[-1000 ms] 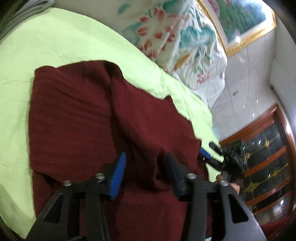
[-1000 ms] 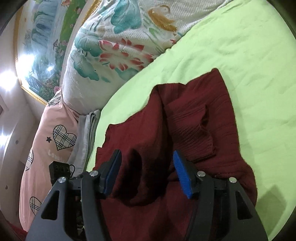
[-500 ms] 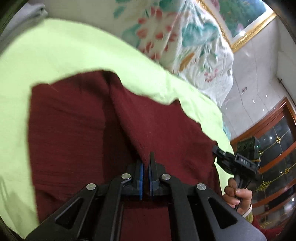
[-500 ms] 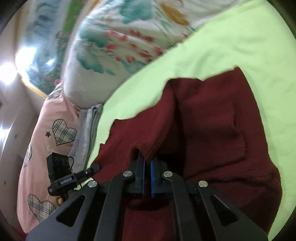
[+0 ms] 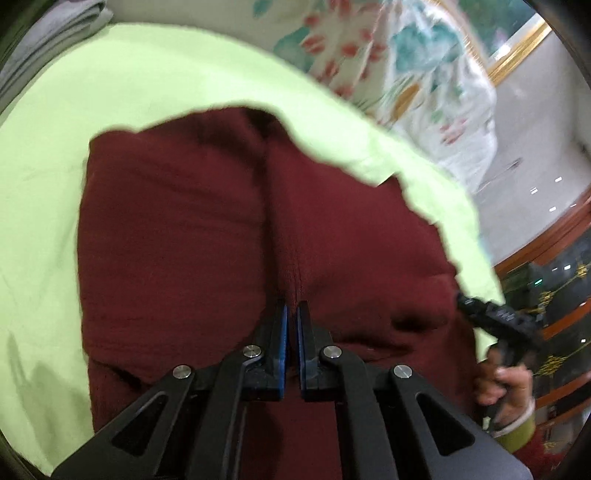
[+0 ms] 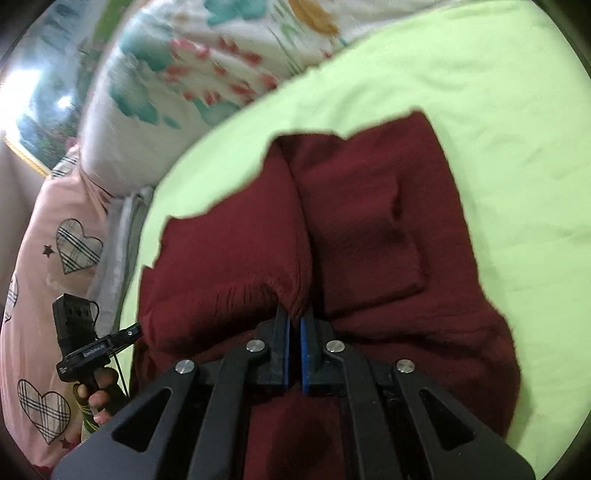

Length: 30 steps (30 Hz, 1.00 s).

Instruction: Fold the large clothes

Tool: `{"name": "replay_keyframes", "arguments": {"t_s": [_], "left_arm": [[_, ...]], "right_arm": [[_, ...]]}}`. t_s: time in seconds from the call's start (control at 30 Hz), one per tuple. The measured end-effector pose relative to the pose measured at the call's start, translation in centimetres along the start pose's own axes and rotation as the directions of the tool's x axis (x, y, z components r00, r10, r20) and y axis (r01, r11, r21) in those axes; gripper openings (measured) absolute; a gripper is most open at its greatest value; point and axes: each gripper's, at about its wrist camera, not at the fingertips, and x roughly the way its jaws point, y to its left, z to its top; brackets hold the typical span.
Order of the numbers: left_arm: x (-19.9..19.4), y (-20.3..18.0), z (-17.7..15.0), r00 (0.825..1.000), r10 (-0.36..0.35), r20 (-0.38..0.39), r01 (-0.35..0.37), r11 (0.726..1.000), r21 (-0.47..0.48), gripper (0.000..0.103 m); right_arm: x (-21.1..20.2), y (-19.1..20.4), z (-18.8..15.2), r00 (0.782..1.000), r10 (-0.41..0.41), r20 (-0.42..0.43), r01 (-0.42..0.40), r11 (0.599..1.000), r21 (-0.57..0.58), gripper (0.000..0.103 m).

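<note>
A dark red knitted garment (image 5: 177, 236) lies partly folded on a light green bed sheet (image 5: 110, 81). My left gripper (image 5: 292, 314) is shut on a fold of the garment near its lower edge. My right gripper (image 6: 294, 323) is shut on the ribbed hem of the same garment (image 6: 369, 229), which bunches up at the pads. In the left wrist view the right gripper (image 5: 491, 317) shows at the right edge in a hand. In the right wrist view the left gripper (image 6: 92, 347) shows at the lower left.
A floral quilt (image 6: 207, 62) is piled at the head of the bed. A pink heart-print pillow (image 6: 48, 258) and folded grey cloth (image 5: 44, 33) lie beside the sheet. A wooden cabinet (image 5: 554, 273) stands past the bed's edge.
Both grippers were open over the garment a second ago. They closed on the fabric and now pull it up, so the cloth bunches at the pads.
</note>
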Motion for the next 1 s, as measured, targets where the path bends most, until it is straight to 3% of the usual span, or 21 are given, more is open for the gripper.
{"name": "replay_keyframes", "arguments": {"t_s": [0.1,0.2,0.27,0.43,0.57,0.67,0.77,1.0], "left_arm": [[-0.6,0.4,-0.4,1.000,-0.006,0.005,0.006,1.000,-0.015,0.008],[-1.2,0.7,-0.8,1.000,0.022,0.005,-0.022,1.000,-0.017,0.007],[-1.2,0.9,-1.0,0.999,0.043,-0.004,-0.044,0.999,-0.020,0.006],[-2.4,0.9,-1.8,0.999,0.038,-0.003,-0.039,0.998,-0.044,0.007],[-4.7,0.2,-3.3,0.999,0.025,0.020,-0.024,0.999,-0.043,0.022],[-6.9,0.2,-5.3,0.999,0.018,0.043,-0.016,0.998,-0.053,0.026],[-9.1,0.7,-8.1,0.998,0.028,0.061,-0.024,0.997,-0.071,0.042],[-13.7,4.1,-14.5,0.995,0.069,0.076,-0.057,0.987,-0.152,0.049]], "right_arm": [[-0.9,0.6,-0.3,1.000,-0.014,0.026,0.014,1.000,0.001,0.008],[-3.2,2.0,-0.6,0.993,-0.055,0.106,0.059,0.998,-0.035,0.014],[-4.2,3.2,-0.7,0.990,-0.027,0.141,0.036,0.998,-0.059,0.015],[-4.0,4.9,-1.3,0.996,0.023,0.090,-0.014,0.995,-0.100,0.020],[-4.7,4.8,-3.0,0.997,0.040,0.068,-0.034,0.995,-0.094,0.030],[-5.7,4.1,-4.2,0.996,0.046,0.071,-0.041,0.997,-0.071,0.031],[-7.6,3.4,-6.1,0.996,0.048,0.078,-0.043,0.997,-0.061,0.040],[-11.3,0.6,-10.0,0.995,0.009,0.096,-0.007,1.000,-0.030,0.045]]}}
